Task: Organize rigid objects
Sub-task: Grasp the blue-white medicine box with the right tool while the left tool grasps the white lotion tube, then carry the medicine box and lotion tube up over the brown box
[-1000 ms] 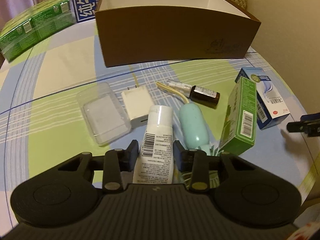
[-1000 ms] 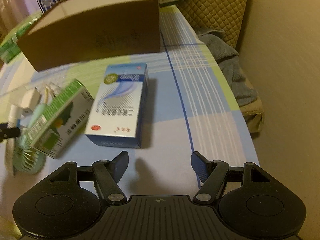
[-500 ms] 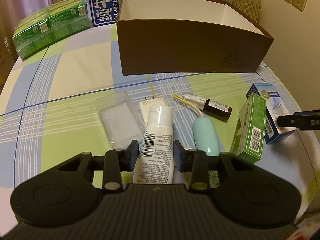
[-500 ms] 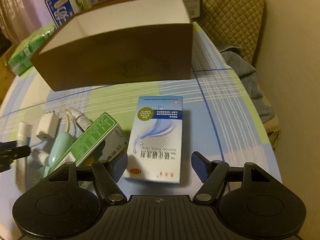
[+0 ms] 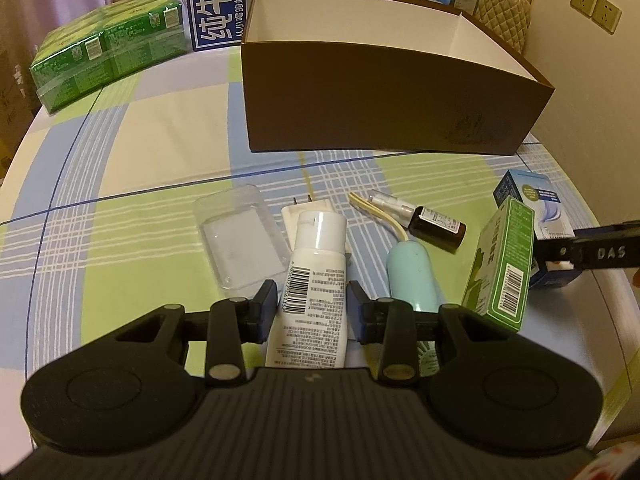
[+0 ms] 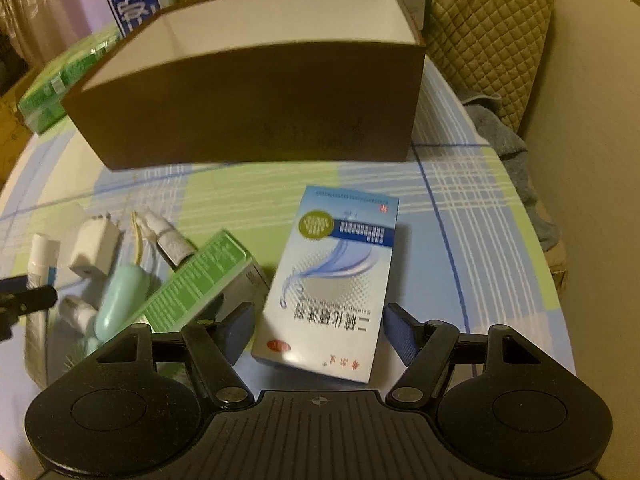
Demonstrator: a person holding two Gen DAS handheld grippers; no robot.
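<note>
— Two tools in view. What is the left tool point(image 5: 312, 306) doing?

— It is clenched on a white tube point(image 5: 314, 280) with a barcode, cap pointing away, a pad pressed against each side of the tube's body.

— And the right tool point(image 6: 318, 330)?

— Released, jaws wide. A blue-and-white medicine box point(image 6: 332, 284) lies flat on the checked bench cloth point(image 5: 140, 152), its near end between the blue pads, neither pad touching it.

— Where is everything else?

— Just left of that box leans a green carton point(image 6: 200, 280), propped on a mint-green handheld fan point(image 5: 412, 272). Farther off lie a small dark dropper bottle point(image 5: 438, 226) and a white plug adapter point(image 6: 94, 250). A clear plastic tray point(image 5: 242, 240) sits left of the tube.

— The container?

— A brown cardboard box point(image 5: 380, 96) with a white inside stands open at the far side, nothing visible in it. Green shrink-wrapped packs point(image 5: 108, 46) sit far left, milk cartons point(image 5: 214, 4) behind.
</note>
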